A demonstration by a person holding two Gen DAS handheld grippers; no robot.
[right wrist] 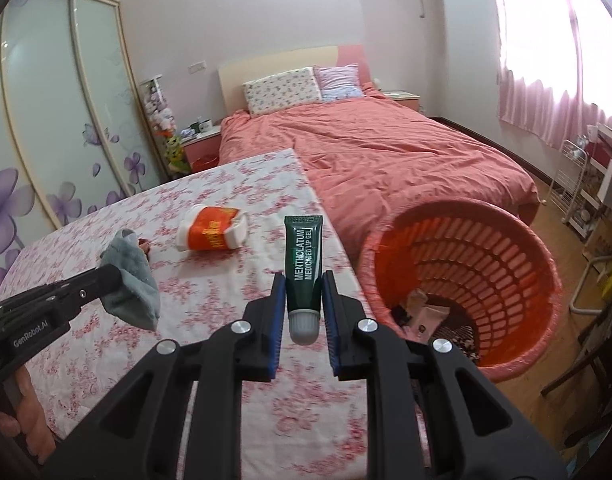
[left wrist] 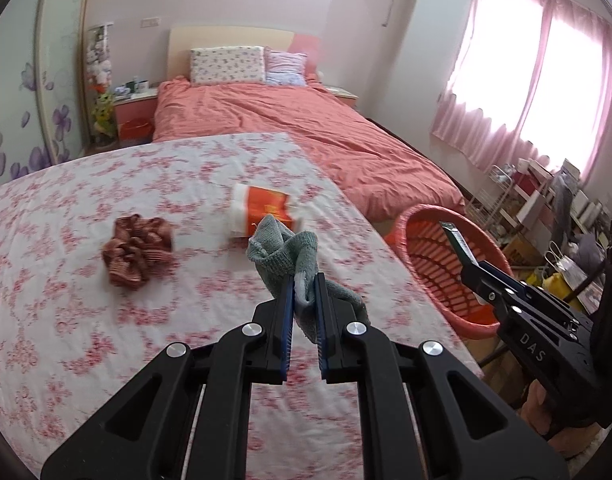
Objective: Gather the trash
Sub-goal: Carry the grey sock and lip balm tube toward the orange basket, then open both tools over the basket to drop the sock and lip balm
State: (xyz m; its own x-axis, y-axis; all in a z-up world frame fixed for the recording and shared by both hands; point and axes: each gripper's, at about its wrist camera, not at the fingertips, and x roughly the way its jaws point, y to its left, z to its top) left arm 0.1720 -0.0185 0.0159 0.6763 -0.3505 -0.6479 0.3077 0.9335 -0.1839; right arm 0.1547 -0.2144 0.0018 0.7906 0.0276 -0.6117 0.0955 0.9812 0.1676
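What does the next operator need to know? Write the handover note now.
Left gripper: shut on the grey sock, held above the table.
Right gripper: shut on the green lip gel tube, close to the orange basket.
Basket stands beside the table and already holds a few items.
Left on the table: orange-and-white packet, brown scrunchie.
Next: probably drop both held items into the basket.

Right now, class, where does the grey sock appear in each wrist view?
Left wrist: the sock sits at centre, clamped by the left gripper.
Right wrist: the sock hangs at left, over the table.
Shared landmark: the orange cup lying just behind it.
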